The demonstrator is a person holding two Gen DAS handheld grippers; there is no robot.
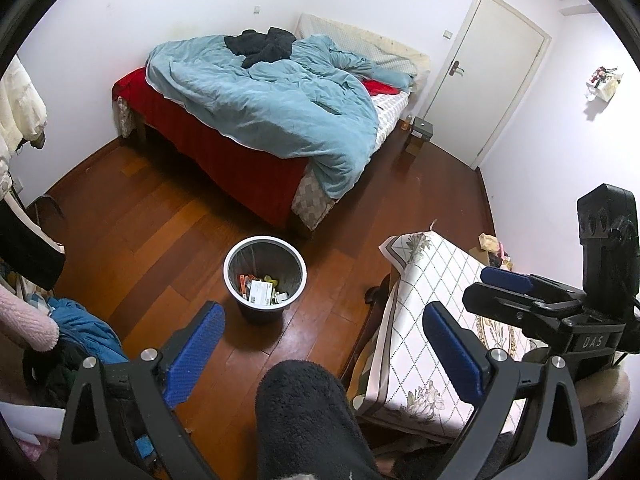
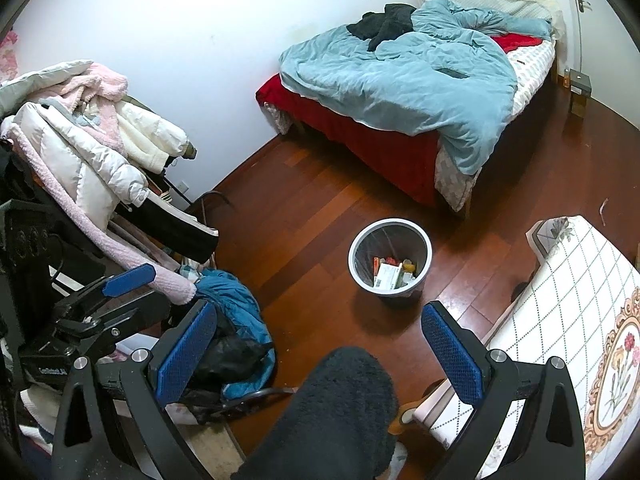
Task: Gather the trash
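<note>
So the trash bin (image 1: pixel 265 278) is standing upright out on the wood floor (image 1: pixel 152 224), with bare boards all around it, between the foot of the bed (image 1: pixel 256 120) and the corner of the table with the floral checked cloth (image 1: pixel 432 280), and the clothes pile (image 2: pixel 100 152) on the other side sits well off from it. It's a grey round can with a pale rim, and the bottom already has a few boxes and wrappers in it. Both the left gripper (image 1: pixel 322 354) and right gripper (image 2: pixel 320 354) are spread wide with nothing between the blue pads, held up above the floor short of the bin.
</note>
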